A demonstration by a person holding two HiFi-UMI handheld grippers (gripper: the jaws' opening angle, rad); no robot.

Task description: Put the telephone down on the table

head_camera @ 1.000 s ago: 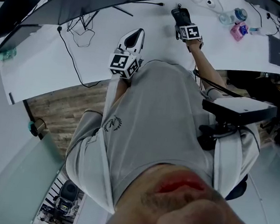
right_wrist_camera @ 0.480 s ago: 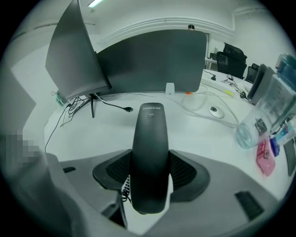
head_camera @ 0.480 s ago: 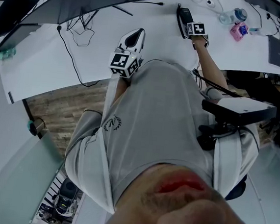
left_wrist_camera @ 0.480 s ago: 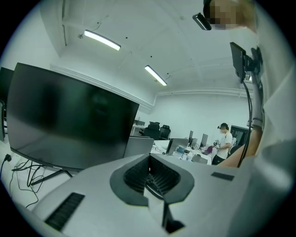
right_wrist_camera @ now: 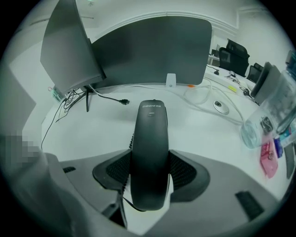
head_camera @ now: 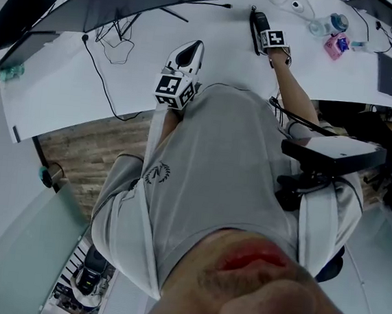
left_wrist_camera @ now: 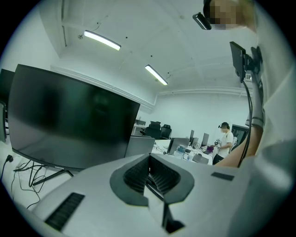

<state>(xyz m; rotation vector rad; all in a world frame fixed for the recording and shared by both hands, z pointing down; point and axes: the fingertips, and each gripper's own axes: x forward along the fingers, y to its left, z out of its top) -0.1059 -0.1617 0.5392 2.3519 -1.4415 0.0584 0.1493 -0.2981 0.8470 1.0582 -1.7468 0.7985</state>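
- Right gripper [right_wrist_camera: 149, 173], top centre of the head view: both pads clamped on the black telephone [right_wrist_camera: 149, 139], nose-down at the white table [head_camera: 143, 65]. Contact unclear.
- Left gripper [left_wrist_camera: 149, 178], mid-frame: jaws pressed together, holding nothing.

Dark slim telephone [right_wrist_camera: 149, 152] between right fingers [right_wrist_camera: 186, 170]

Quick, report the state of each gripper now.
Left gripper: shut, nothing between its jaws.
Right gripper: shut on the black telephone handset.
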